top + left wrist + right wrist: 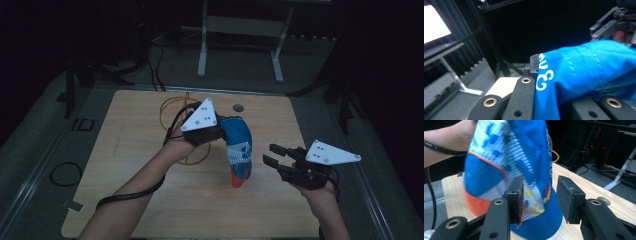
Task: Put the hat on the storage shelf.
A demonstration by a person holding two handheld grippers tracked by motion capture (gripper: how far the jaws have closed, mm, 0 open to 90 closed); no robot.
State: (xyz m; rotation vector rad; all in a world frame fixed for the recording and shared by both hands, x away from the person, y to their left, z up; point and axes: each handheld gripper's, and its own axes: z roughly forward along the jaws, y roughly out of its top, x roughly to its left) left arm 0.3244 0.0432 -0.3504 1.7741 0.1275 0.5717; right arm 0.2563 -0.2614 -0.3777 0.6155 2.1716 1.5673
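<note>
while the blue cap [239, 145] hangs over the table [150, 200] centre | left gripper [212, 132] fingers clamp its crown | right gripper [539, 195] fingers wide beside it | light, floppy fabric; stiffer brim looks best to grip

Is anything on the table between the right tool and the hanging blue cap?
No. In the high view, bare wooden table lies between the open right tool and the blue cap, held by the left tool.
</note>
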